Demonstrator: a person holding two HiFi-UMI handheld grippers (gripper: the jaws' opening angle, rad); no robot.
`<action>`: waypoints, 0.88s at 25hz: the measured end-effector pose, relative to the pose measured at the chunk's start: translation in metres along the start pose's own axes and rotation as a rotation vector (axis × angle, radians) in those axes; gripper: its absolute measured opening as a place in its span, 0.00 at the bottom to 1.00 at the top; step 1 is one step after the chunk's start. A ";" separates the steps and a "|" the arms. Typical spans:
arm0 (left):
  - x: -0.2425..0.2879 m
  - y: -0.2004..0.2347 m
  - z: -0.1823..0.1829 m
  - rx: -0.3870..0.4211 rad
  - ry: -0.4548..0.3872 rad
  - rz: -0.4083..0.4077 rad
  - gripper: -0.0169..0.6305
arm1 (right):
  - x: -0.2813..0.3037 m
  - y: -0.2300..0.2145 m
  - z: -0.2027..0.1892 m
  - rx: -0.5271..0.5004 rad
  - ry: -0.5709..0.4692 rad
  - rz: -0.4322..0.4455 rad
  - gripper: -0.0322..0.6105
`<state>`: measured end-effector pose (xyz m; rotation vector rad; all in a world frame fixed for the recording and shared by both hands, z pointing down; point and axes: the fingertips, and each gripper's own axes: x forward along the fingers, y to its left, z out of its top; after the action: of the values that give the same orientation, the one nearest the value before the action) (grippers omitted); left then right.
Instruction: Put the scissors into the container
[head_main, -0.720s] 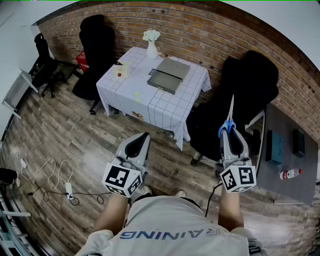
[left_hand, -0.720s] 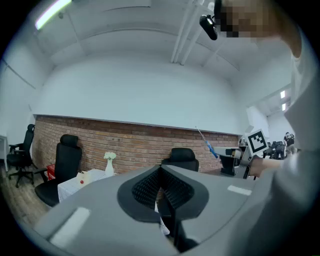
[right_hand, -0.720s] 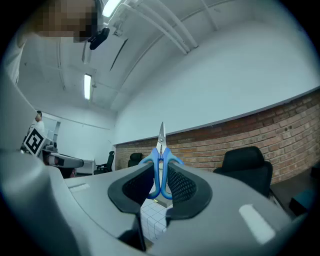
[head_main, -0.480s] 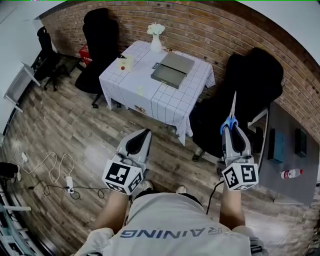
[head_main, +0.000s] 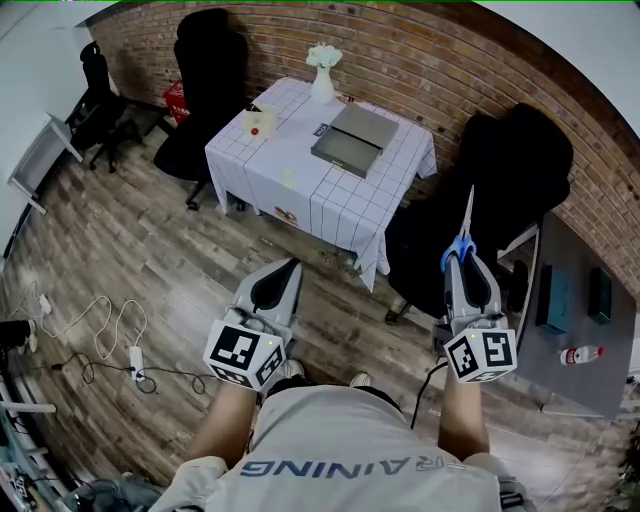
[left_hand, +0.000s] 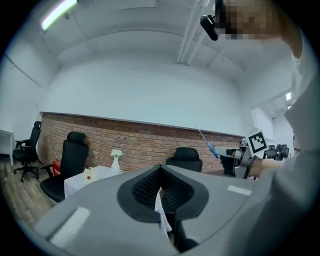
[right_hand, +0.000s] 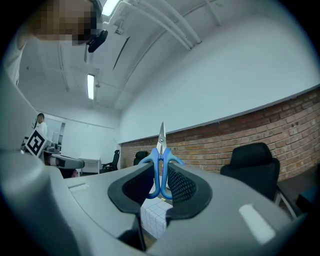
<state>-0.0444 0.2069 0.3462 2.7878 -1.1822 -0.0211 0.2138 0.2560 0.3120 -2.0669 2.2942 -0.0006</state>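
Observation:
Blue-handled scissors (head_main: 461, 240) point blade-up toward the far wall, with my right gripper (head_main: 463, 264) shut on their handles. In the right gripper view the scissors (right_hand: 161, 159) stand upright between the pads. The grey open container (head_main: 353, 139) lies on the white checked table (head_main: 290, 195) ahead, well beyond both grippers. My left gripper (head_main: 279, 277) hangs over the floor in front of the table, shut with nothing in it. In the left gripper view its pads (left_hand: 145, 186) meet, and the scissors (left_hand: 208, 143) show off to the right.
A white vase with flowers (head_main: 322, 76) and small items stand on the table. Black office chairs (head_main: 205, 70) (head_main: 500, 190) flank it. A grey desk (head_main: 575, 320) with a bottle (head_main: 581, 355) is at the right. Cables and a power strip (head_main: 135, 360) lie on the wooden floor at the left.
The table and chairs have shifted a little rightward and nearer in the head view. Both grippers keep their pose, the right one still holding the scissors.

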 end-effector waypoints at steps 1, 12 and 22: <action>-0.002 0.004 0.000 -0.001 -0.001 0.003 0.03 | 0.003 0.004 0.000 0.005 -0.003 0.006 0.21; -0.034 0.062 0.008 0.021 -0.015 -0.003 0.03 | 0.049 0.076 -0.017 0.040 -0.030 0.047 0.21; -0.052 0.126 -0.015 -0.017 0.033 0.017 0.03 | 0.091 0.126 -0.033 0.033 0.010 0.071 0.21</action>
<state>-0.1694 0.1587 0.3736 2.7520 -1.1928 0.0154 0.0778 0.1777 0.3370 -1.9736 2.3546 -0.0458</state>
